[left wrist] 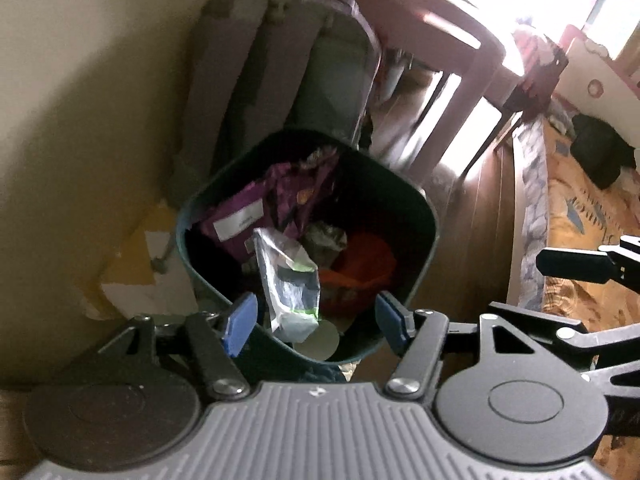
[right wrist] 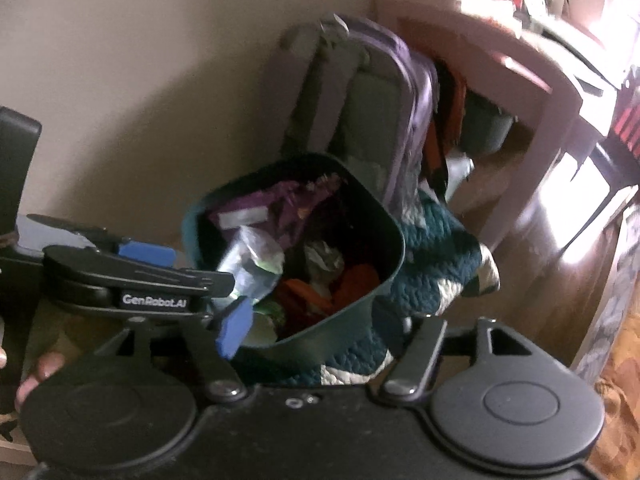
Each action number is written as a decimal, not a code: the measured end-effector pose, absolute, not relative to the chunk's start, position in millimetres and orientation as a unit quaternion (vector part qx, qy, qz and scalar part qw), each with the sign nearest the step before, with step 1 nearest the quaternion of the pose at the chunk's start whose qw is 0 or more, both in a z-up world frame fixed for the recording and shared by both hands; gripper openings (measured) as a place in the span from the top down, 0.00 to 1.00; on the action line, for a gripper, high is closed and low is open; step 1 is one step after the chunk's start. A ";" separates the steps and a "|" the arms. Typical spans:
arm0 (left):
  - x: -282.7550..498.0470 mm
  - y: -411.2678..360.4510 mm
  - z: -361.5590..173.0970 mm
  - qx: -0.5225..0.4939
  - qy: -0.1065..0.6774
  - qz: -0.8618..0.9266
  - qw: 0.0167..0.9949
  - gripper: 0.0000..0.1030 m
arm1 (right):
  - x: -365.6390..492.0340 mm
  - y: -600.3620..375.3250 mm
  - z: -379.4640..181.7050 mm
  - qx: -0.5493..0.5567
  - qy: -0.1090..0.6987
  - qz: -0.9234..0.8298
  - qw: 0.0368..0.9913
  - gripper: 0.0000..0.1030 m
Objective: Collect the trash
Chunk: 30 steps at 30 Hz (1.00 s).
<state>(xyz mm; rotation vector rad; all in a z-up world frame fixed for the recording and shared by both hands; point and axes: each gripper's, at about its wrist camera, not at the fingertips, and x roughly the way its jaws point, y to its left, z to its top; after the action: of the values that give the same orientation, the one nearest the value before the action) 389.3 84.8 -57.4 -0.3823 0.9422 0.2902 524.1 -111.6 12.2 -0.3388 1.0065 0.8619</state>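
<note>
I held my left gripper (left wrist: pixel 316 326) over the near rim of the dark green bin (left wrist: pixel 424 216), its blue pads (left wrist: pixel 240 326) spread apart with nothing pinched between them. A clear and white plastic wrapper (left wrist: pixel 290 280) stood in the gap as that camera saw it, but the pads did not press on it; it lay in the bin among the other rubbish, leaning on the near wall. That is where the trash was: purple packets (left wrist: pixel 256 216) toward the far side, something orange (left wrist: pixel 360 268) on the right, a crumpled grey wad between them. My right gripper (right wrist: pixel 316 328) hung just beside the left, tilted down at the same opening. Only its left blue pad (right wrist: pixel 236 330) showed clearly; the other was lost against the dark quilted cloth (right wrist: pixel 436 248) draped by the bin, so I judged the fingers spread by how wide the linkage stood, with nothing held. The left gripper (right wrist: pixel 132 268) showed at that picture's left edge. The bin sat in a corner, tucked against a grey and purple backpack (left wrist: pixel 280 68) leaning on the wall (left wrist: pixel 80 120), out of the walkway beside the pink desk (left wrist: pixel 452 44). Both pairs of fingers pointed steeply down over it, which suits dropping things in. I judged this load delivered, and the next call was to find more litter elsewhere.
</note>
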 end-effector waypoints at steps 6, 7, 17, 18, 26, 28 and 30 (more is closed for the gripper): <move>345.5 56.0 -16.8 -0.161 0.400 0.161 0.888 0.37 | 493.0 -146.2 46.9 -0.146 0.419 0.421 0.791 0.27; 339.6 51.8 -12.7 -0.162 0.394 0.163 0.890 0.37 | 487.2 -152.7 51.7 -0.144 0.411 0.424 0.794 0.26; 271.1 6.4 41.0 -0.139 0.331 0.170 0.918 0.24 | 425.2 -204.5 97.8 -0.116 0.335 0.437 0.827 0.14; 264.9 3.0 46.6 -0.135 0.324 0.169 0.921 0.24 | 420.8 -207.1 101.6 -0.113 0.330 0.438 0.828 0.13; 235.3 3.1 69.9 -0.133 0.297 0.134 0.936 0.21 | 383.0 -221.8 128.5 -0.084 0.307 0.414 0.853 0.00; 229.0 8.7 72.8 -0.129 0.291 0.125 0.940 0.20 | 376.6 -223.7 129.4 -0.079 0.306 0.396 0.862 0.00; 222.9 15.9 74.4 -0.124 0.291 0.112 0.942 0.20 | 370.6 -222.7 129.5 -0.065 0.308 0.376 0.872 0.00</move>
<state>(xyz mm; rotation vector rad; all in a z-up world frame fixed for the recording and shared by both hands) 222.9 15.9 74.4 -0.2520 0.5936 0.2290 370.6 -222.6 129.5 -0.1361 0.6429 0.7853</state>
